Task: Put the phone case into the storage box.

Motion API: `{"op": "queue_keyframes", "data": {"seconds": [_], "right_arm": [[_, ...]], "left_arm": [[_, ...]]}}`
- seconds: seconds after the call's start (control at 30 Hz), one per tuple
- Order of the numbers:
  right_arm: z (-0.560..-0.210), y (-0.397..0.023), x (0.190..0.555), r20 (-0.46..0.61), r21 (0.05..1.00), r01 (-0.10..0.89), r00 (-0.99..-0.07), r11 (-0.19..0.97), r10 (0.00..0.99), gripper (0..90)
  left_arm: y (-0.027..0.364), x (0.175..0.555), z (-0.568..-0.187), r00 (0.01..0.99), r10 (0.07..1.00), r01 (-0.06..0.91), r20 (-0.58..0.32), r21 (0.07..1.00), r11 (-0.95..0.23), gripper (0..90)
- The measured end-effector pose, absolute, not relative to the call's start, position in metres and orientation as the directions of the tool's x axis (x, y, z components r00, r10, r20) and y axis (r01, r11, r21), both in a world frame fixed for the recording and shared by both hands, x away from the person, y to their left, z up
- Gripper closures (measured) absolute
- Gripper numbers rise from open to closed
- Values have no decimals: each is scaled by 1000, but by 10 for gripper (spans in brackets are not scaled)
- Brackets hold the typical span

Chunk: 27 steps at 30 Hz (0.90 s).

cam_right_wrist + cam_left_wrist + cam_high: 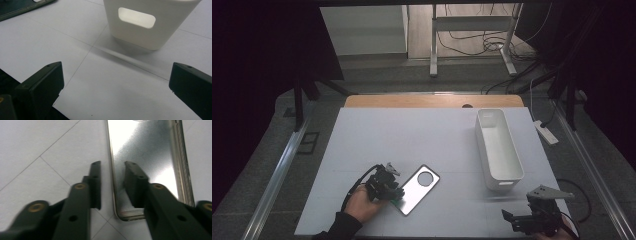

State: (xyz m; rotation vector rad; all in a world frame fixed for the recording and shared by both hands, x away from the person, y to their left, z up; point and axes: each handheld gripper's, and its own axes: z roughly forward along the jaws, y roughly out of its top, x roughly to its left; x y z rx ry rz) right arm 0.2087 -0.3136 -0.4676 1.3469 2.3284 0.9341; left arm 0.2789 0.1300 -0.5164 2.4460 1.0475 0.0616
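White tabletop carries a shiny rectangular metal plate near its front edge; left gripper straddles its long rim, jaws slightly apart, not clamped. Right gripper gapes wide.

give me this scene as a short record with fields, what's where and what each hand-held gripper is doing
surface: white table
item in hand: shiny phone case, flat, round camera hole at far end
left hand-held gripper: jaws straddle the case's near left edge, small gaps at both pads, not clamped
right hand-held gripper: jaws wide open, holding nothing, pointed at the bin
white bin: right side, upright, inside looks empty
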Motion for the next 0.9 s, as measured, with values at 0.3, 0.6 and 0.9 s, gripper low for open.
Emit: {"op": "queue_keyframes", "data": {"seconds": [0.3,0.6,0.9], "right_arm": [[-468,-314,209,67,660,664,-519,352,852,1],[-468,-314,209,68,661,664,-517,349,853,1],[-468,-314,209,68,662,663,-518,349,853,1]], "left_arm": [[132,280,-516,686,714,690,-144,440,-574,879],[133,280,-516,680,716,696,-157,445,-564,890],[138,277,-507,677,722,675,-142,513,-531,890]]}}
